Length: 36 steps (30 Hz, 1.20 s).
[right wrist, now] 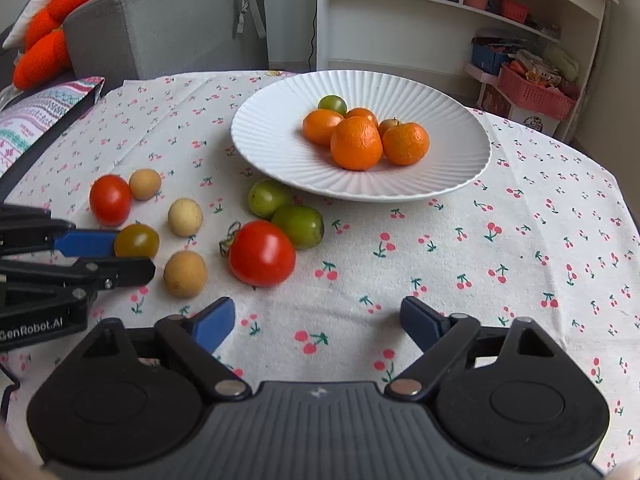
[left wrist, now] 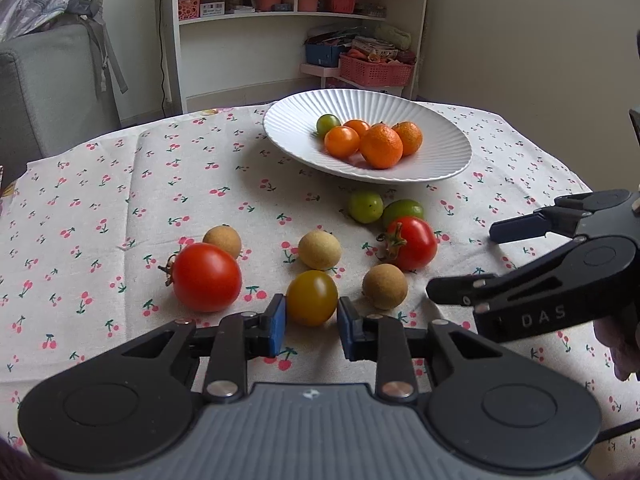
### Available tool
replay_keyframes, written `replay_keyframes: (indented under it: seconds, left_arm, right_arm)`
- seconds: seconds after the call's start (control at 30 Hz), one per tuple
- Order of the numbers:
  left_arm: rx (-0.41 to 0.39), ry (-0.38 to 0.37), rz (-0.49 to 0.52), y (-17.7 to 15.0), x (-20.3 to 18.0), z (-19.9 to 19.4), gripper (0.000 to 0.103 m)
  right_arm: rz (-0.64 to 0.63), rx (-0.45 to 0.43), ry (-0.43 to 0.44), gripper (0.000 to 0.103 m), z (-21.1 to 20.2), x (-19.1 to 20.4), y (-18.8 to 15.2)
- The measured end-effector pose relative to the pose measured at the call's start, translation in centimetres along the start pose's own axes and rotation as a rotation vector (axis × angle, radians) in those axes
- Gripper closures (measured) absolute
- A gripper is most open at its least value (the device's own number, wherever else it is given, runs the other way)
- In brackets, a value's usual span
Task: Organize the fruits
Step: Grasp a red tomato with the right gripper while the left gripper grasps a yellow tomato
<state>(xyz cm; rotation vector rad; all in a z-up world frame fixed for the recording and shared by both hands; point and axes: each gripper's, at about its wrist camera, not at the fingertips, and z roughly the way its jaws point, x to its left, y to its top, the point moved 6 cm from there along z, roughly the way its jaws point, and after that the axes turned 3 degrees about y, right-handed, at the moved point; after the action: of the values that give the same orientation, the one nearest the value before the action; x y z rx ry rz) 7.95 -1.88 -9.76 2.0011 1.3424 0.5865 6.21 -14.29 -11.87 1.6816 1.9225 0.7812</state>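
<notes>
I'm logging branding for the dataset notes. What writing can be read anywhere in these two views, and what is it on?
"DAS": on the side of the right gripper, seen from the left wrist.
"GenRobot.AI": on the side of the left gripper, seen from the right wrist; its first letter is cut off.
Labels on the shelf boxes: too small to read.

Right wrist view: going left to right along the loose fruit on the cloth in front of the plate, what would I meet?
Small red tomato → yellow-brown tomato between the left gripper's pads → pale round fruit → big red tomato → green fruit beside it.
</notes>
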Motion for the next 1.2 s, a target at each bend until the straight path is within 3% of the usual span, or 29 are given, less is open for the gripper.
replay_keyframes:
  seconds: [0.5,0.9,1.2]
  left_arm:
    - [0.015,-0.002,-0.004,-0.2,0.5,-0.3,0.096]
    - [0.018,0.0,-0.007,-0.3,0.6,-0.4,0.096]
    - [0.019,0.0,-0.005,-0.3,0.6,-0.3,0.096]
  right_arm:
    - [0.091,-0.01,0.059,0.045,0.6,1.5,1.8]
    - [0.085,0.005,0.084,0.066,1.0,1.9,2.1]
    - [0.076,0.005,0.083,0.068,0.8,1.8,2.2]
